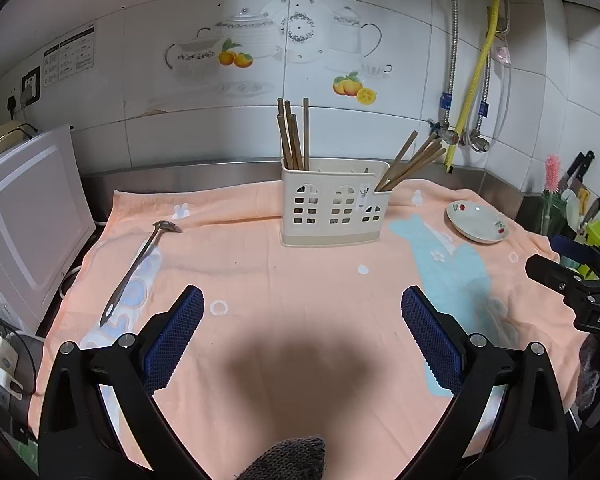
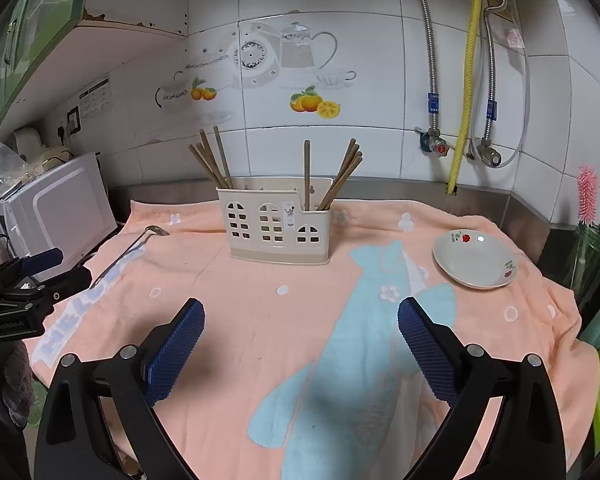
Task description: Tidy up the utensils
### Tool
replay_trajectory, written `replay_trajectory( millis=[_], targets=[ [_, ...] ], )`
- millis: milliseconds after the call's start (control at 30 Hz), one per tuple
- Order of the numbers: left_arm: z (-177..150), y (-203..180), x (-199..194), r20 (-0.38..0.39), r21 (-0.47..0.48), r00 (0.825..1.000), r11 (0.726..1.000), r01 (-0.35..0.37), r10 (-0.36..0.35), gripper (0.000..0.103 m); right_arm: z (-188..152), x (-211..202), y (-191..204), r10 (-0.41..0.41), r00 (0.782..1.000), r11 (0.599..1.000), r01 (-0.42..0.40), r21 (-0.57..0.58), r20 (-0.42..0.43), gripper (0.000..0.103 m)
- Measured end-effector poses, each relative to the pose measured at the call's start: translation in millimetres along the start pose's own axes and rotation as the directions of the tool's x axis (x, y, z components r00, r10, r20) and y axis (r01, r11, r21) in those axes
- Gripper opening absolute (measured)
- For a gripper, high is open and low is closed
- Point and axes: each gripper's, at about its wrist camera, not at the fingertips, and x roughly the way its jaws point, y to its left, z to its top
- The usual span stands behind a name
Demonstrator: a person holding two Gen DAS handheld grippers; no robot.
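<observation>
A cream utensil holder (image 1: 334,208) (image 2: 276,226) stands at the back of a peach towel (image 1: 300,300) (image 2: 260,320). Several brown chopsticks (image 1: 294,136) (image 2: 214,158) stick up from its left compartment and more chopsticks (image 1: 414,158) (image 2: 342,174) lean out of its right one. A metal spoon (image 1: 138,268) (image 2: 134,248) lies on the towel to the left. My left gripper (image 1: 302,308) is open over the towel with nothing between its blue pads (image 1: 176,340). My right gripper (image 2: 300,316) is also open and holds nothing.
A small white plate (image 1: 478,222) (image 2: 474,260) with red flowers sits on the towel at right. A white microwave (image 1: 32,220) (image 2: 60,208) stands at left. Knives (image 1: 592,196) and a green rack are at the far right, beside a glass jar (image 2: 588,256) with a pink brush. Tiled wall behind.
</observation>
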Motion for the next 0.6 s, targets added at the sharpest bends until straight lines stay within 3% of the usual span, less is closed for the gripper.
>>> replay_trajectory(
  millis=[600],
  targets=[
    [-6, -9, -15, 0.031, 0.022, 0.999, 1.0, 0.006, -0.007, 0.098, -9, -8, 5, 0.014, 1.0, 1.0, -0.014, -0.01, 0.017, 0.096]
  ],
)
